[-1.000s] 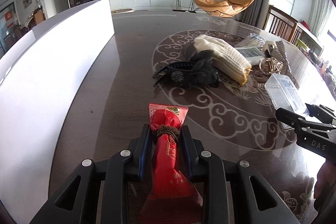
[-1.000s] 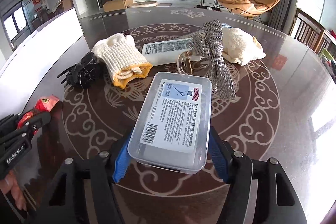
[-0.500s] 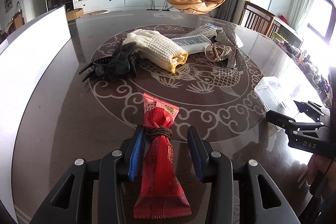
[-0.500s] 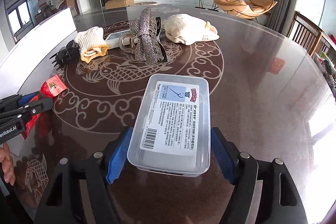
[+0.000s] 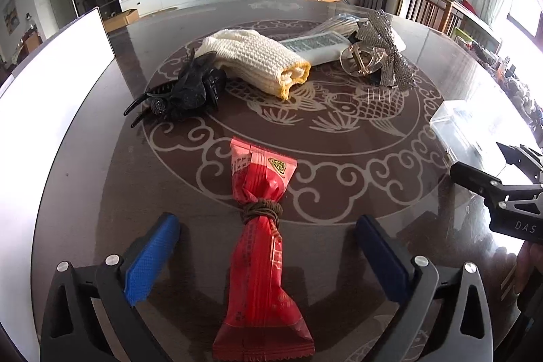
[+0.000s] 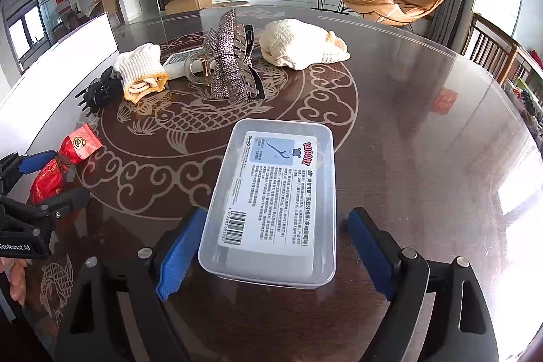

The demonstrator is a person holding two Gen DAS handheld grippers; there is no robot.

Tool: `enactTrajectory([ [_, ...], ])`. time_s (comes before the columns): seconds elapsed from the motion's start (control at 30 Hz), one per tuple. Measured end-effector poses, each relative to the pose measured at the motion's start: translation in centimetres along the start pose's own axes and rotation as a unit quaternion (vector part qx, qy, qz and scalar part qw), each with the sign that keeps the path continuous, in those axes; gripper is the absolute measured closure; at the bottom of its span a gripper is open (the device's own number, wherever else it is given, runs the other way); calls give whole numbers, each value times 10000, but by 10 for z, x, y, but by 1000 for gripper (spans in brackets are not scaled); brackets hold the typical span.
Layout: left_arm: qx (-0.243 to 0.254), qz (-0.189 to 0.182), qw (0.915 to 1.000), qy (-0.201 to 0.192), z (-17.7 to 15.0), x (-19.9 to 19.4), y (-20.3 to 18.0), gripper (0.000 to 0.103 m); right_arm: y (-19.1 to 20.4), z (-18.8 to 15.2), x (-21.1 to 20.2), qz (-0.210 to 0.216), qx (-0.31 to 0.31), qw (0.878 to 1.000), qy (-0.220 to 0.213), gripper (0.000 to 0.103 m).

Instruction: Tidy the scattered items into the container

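Glossy dark table (image 6: 424, 131), koi inlay; living room behind. Left gripper (image 5: 268, 246) fingers opening around snack packet (image 5: 261, 243); right gripper (image 6: 275, 243) fingers opening beside clear box (image 6: 275, 199).

Left hand-held gripper (image 5: 268, 246) jaws opening wide; right hand-held gripper (image 6: 275, 243) jaws opening.

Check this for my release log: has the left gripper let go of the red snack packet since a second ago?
Yes. The left gripper is opening, pads clear of the red snack packet, which lies on the table.
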State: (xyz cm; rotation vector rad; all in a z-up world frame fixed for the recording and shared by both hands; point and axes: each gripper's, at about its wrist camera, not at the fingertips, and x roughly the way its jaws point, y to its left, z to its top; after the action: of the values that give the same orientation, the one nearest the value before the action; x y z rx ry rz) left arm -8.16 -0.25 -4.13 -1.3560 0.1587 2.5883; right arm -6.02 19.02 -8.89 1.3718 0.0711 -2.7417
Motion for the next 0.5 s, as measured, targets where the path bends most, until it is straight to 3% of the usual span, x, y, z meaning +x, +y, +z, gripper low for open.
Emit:
enactTrajectory([
  [0.5, -7, 18, 10000, -16, 0, -1, -1, 0, 0, 0, 0, 0, -6, 10000, 7, 13],
])
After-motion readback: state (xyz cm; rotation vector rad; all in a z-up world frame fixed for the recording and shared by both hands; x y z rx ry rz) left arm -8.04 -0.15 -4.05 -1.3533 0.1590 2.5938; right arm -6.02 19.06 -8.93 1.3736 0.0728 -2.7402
